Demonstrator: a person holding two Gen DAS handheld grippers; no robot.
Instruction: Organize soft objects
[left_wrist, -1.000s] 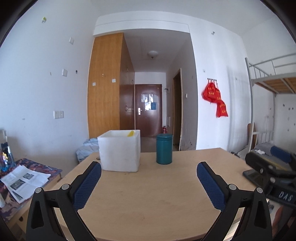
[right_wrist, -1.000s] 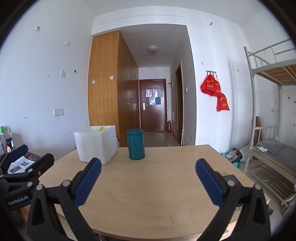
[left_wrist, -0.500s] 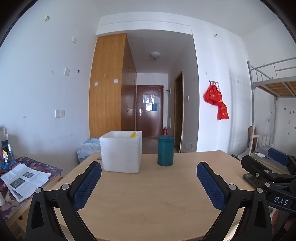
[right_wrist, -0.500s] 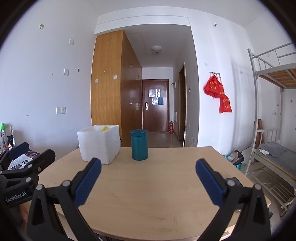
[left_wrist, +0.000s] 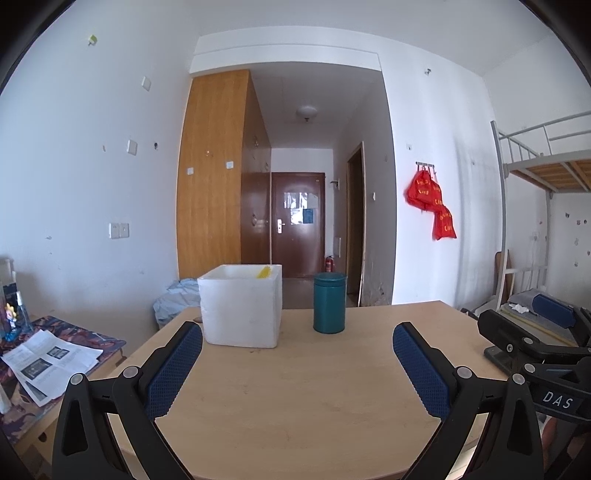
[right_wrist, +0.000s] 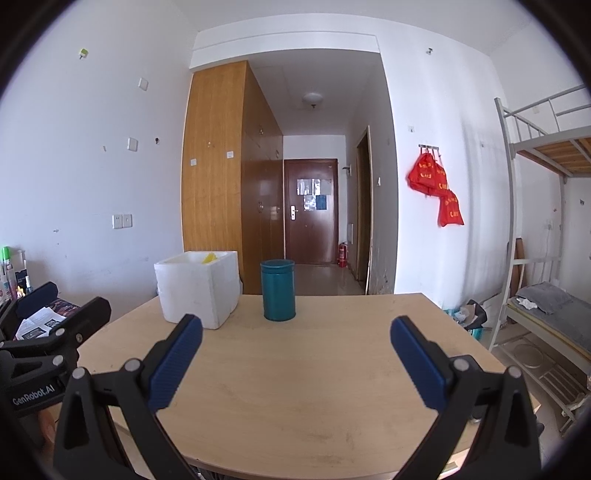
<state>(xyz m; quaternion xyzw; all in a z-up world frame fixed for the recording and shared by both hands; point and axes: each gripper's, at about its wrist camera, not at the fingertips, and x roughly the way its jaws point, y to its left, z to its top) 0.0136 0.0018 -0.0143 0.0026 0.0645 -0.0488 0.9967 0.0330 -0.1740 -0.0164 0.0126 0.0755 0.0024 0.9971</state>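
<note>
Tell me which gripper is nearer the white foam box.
Left, by a little. The left gripper points at the table with the box just ahead-left of its fingers. The right gripper sits further right, box off to its left. Both open, touching nothing.

Your left black two-finger gripper with blue ribbed pads (left_wrist: 297, 363) fills the bottom of the left wrist view, its jaws spread wide with nothing between them. Your right black two-finger gripper with blue ribbed pads (right_wrist: 295, 360) sits the same way along the bottom of the right wrist view, wide apart and empty. Each shows at the other view's edge: right at lower right, left at lower left.
</note>
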